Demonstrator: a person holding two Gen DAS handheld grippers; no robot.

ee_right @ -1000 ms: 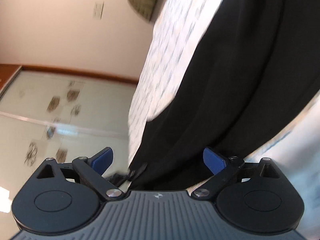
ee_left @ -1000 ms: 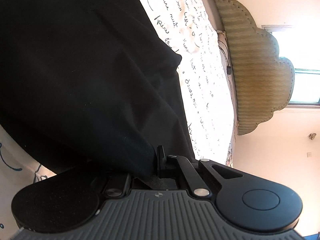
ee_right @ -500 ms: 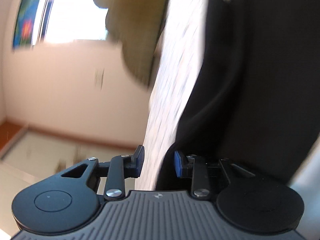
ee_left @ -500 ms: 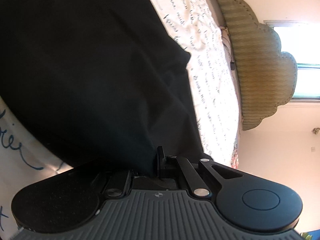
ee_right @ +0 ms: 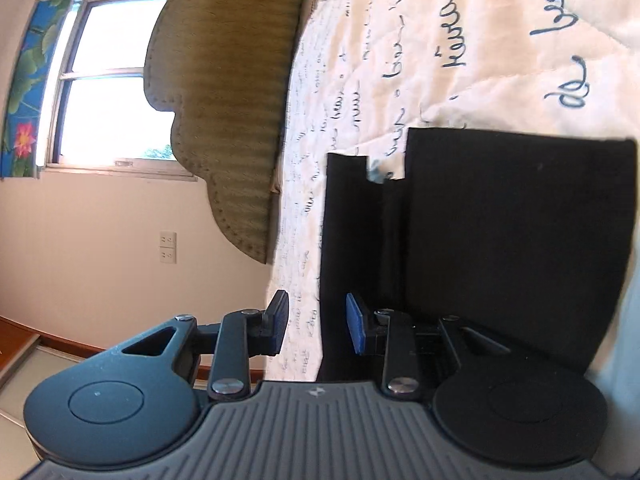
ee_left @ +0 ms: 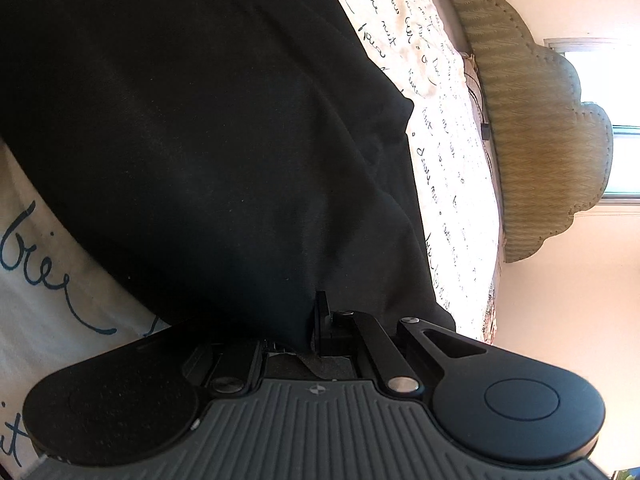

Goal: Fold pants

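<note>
The black pants (ee_left: 208, 128) lie on a white bedspread with blue handwriting print (ee_left: 444, 128). In the left wrist view they fill most of the frame. My left gripper (ee_left: 308, 332) is shut on the pants' edge, with cloth bunched between the jaws. In the right wrist view the pants (ee_right: 512, 232) lie flat, with both leg ends squared off on the bedspread (ee_right: 460, 40). My right gripper (ee_right: 316, 322) is open with blue pads and holds nothing. It sits at the left edge of the pants.
A padded olive headboard (ee_left: 536, 136) stands at the bed's head and also shows in the right wrist view (ee_right: 236, 92). A window (ee_right: 108, 80) with a floral curtain, a wall socket (ee_right: 168, 247) and a wooden floor edge lie beyond.
My right gripper narrowed from wide open, stayed open, and its view swung from the floor side toward the headboard. The left gripper has kept its grip on the pants, shifting slightly.
</note>
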